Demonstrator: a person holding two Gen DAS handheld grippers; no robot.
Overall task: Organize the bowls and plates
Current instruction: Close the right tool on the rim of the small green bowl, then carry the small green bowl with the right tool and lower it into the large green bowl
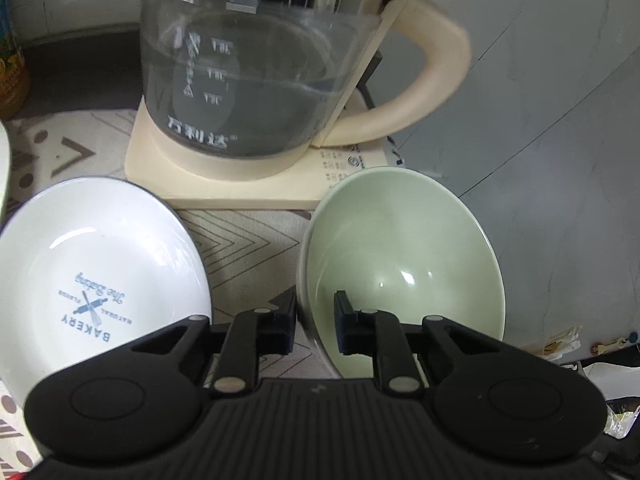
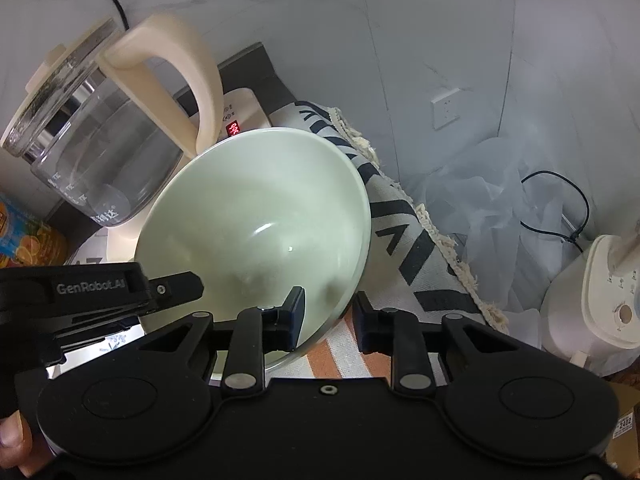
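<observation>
A pale green bowl [image 1: 404, 248] sits tilted on the patterned cloth in front of a kettle. My left gripper [image 1: 316, 320] is shut on its left rim, one finger outside and one inside. A white plate [image 1: 100, 248] printed BAKERY lies just left of it. In the right wrist view the same green bowl [image 2: 256, 216] fills the middle. My right gripper [image 2: 330, 316] straddles its right rim: the outer finger is at the rim, and a strip of bowl shows between the inner pad and the rim. The left gripper's body [image 2: 92, 292] reaches in at the bowl's other side.
A glass kettle [image 1: 256, 80] with a cream handle stands on its cream base [image 1: 224, 184] right behind the bowl and plate. An orange juice carton [image 2: 24, 232] is at the left. The cloth's fringed edge [image 2: 440, 232] hangs at the right, with a white appliance [image 2: 592, 300] beyond it.
</observation>
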